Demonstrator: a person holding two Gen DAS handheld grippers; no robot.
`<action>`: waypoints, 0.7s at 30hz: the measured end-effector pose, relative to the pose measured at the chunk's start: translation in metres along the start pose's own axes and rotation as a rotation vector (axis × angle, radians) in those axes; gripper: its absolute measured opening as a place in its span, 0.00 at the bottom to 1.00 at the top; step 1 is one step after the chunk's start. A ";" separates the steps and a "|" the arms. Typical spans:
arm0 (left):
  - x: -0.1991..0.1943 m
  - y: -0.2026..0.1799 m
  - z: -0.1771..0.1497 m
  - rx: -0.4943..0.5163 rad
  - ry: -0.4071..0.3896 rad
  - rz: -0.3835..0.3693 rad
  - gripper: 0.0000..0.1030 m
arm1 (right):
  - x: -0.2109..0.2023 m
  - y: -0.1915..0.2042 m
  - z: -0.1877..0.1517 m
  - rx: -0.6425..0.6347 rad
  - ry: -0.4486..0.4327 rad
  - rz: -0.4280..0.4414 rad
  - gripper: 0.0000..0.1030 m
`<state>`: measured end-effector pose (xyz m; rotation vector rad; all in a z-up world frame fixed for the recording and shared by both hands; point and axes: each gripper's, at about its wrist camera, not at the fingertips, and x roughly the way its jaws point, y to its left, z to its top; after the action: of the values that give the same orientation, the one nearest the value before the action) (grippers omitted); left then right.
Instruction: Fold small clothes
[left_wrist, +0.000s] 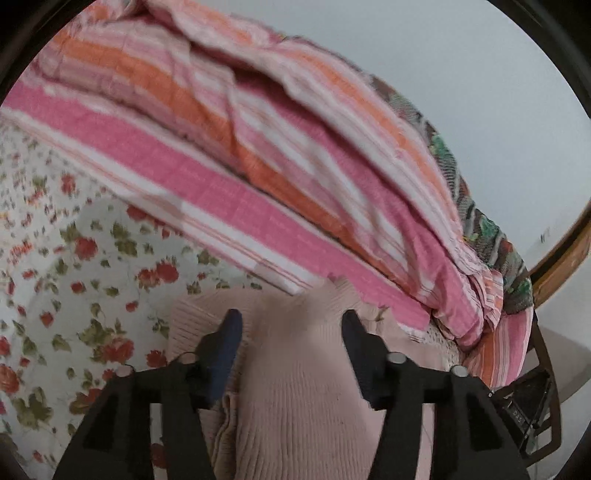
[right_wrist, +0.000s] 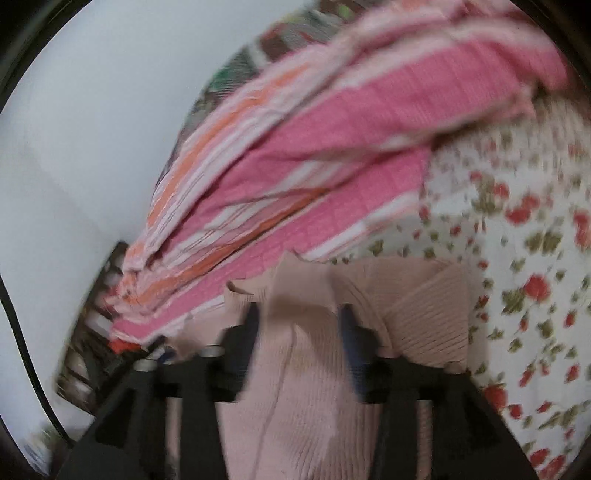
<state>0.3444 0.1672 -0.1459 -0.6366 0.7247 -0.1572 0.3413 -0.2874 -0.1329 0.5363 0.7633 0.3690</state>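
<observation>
There are two grippers (left_wrist: 291, 325) (right_wrist: 299, 317), one pale pink ribbed sweater (left_wrist: 295, 398) (right_wrist: 295, 406), one pink-and-orange striped blanket (left_wrist: 258, 166) (right_wrist: 332, 155), and one flowered bedsheet (left_wrist: 74, 295) (right_wrist: 517, 258).

The right gripper (right_wrist: 299, 325) has its black fingers (right_wrist: 245, 339) set apart with a bunched fold of pale pink ribbed knit garment (right_wrist: 295, 387) between them; the frame is motion-blurred. A pink-and-orange striped blanket (right_wrist: 314, 177) lies just beyond, over a white rose-print bedsheet (right_wrist: 517, 258).
</observation>
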 end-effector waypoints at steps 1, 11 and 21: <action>-0.004 -0.002 -0.001 0.008 0.000 0.004 0.54 | -0.005 0.005 -0.005 -0.031 0.001 -0.008 0.51; -0.073 -0.019 -0.061 0.187 -0.004 0.069 0.61 | -0.070 0.021 -0.069 -0.179 0.072 -0.041 0.51; -0.109 0.006 -0.146 0.108 0.082 -0.023 0.63 | -0.104 0.009 -0.148 -0.174 0.170 -0.054 0.58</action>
<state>0.1659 0.1388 -0.1706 -0.5385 0.7822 -0.2434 0.1626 -0.2845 -0.1591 0.3231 0.8981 0.4302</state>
